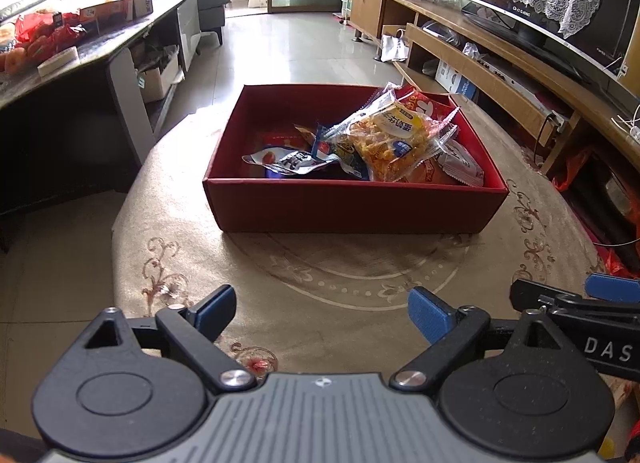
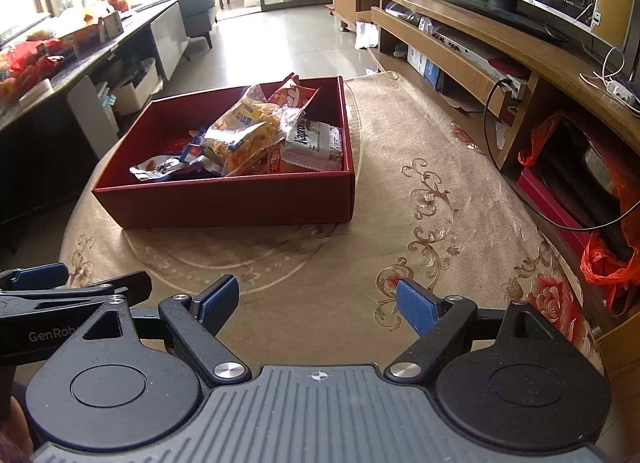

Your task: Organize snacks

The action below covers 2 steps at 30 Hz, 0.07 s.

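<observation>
We hold both grippers over the worktop [image 1: 180,247], fingers wide apart & empty. Red box [image 1: 352,205] of snack packets [image 1: 394,143] sits ahead: at 12 o'clock from the left gripper [image 1: 322,313], approx 11 o'clock from the right gripper [image 2: 318,303]. Left looks nearer, better lined up.

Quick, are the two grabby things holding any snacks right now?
Left hand-held gripper: open, holding nothing.
Right hand-held gripper: open, holding nothing.
</observation>
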{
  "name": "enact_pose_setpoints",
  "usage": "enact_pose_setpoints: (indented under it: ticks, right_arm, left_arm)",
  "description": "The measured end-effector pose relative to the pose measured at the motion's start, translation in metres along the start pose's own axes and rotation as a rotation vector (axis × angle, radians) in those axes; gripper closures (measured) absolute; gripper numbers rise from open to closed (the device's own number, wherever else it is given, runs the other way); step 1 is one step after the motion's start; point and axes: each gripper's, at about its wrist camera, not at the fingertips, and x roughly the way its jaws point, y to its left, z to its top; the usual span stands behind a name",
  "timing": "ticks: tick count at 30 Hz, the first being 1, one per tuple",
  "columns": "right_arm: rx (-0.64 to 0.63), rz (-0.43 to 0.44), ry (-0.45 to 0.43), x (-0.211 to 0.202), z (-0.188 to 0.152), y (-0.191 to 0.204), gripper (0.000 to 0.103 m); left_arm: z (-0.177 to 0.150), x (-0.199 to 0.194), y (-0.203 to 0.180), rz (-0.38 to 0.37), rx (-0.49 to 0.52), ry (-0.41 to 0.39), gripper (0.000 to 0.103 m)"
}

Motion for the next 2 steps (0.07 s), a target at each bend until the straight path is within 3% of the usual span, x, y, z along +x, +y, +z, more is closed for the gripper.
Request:
enact_pose_setpoints:
  ticks: [2]
  right_arm:
    - [0.007, 0.002, -0.003, -0.0004, 0.0009, -0.0018, 0.011]
  left_arm:
    - [-0.0001, -0.0021, -0.0003, 0.011, 0.007, -0.012, 0.008]
